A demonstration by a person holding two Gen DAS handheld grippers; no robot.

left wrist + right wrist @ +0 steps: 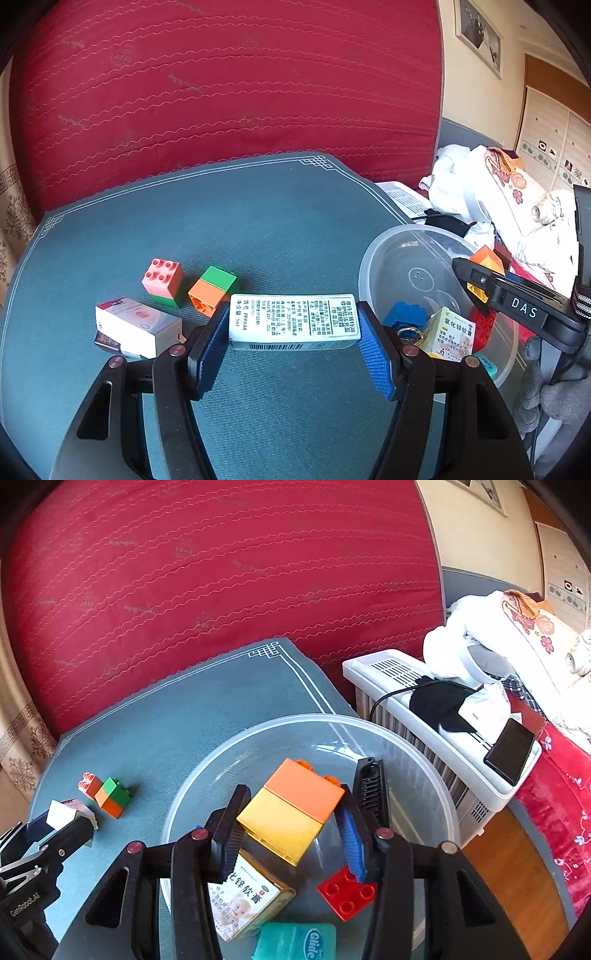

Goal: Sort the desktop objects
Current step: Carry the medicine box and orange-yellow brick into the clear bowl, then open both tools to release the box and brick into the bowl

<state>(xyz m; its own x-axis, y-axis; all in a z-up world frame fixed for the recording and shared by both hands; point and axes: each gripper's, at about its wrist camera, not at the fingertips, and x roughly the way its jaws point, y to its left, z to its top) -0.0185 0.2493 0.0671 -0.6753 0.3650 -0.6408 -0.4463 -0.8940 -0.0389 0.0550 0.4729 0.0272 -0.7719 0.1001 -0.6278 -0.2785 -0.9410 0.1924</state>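
My left gripper (293, 326) is shut on a white and pale-blue medicine box (293, 321), held end to end just above the teal mat (221, 221), left of the clear plastic bowl (391, 254). My right gripper (291, 823) is shut on an orange-and-yellow block stack (291, 812), held over the bowl (258, 738). In the bowl lie a red brick (347, 891), an ointment box (251, 897), a teal Glide box (295, 941) and a blue brick (404, 314). On the mat sit a pink-on-green stack (164, 280), a green-and-orange stack (212, 288) and a white-pink box (136, 325).
A red quilted bedspread (221, 572) rises behind the mat. A white heater (424, 716) stands right of the bowl, with a phone (509, 753), a black cloth and a cable on it. Piled laundry (517, 635) lies beyond.
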